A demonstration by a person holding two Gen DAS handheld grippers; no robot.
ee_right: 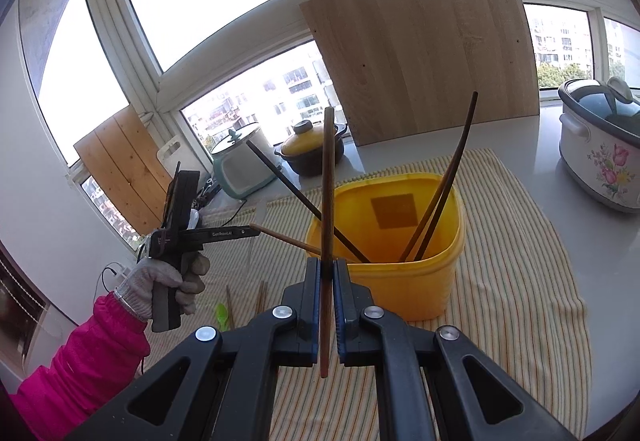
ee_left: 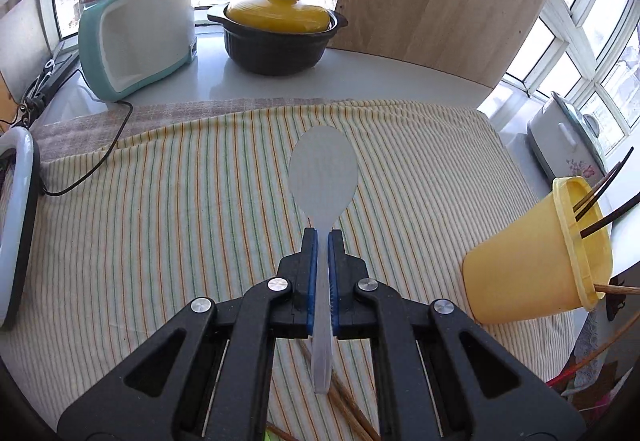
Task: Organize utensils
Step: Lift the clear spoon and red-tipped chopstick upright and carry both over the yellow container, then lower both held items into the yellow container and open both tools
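Two claws are clamped on utensils: the left claw point(ee_left: 323, 237) grips a translucent white plastic rice paddle point(ee_left: 323, 177) by its handle, long axis straight ahead, the yellow plastic tub point(ee_left: 536, 257) well off to its right. The right claw point(ee_right: 327, 265) pinches a brown wooden chopstick point(ee_right: 328, 177) upright just before that tub, nearer. Striped cloth point(ee_left: 160, 201) covers the counter point(ee_left: 380, 81) by windows.

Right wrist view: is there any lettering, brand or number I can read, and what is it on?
"GenRobot.AI", as far as it can be made out: small pale lettering along the black finger of the left gripper, seen side-on in the gloved hand.
Square patch showing through the yellow utensil tub: perhaps a label, no text legible.
Floral slow cooker: flower print only, no words.
Left wrist view: no readable text.
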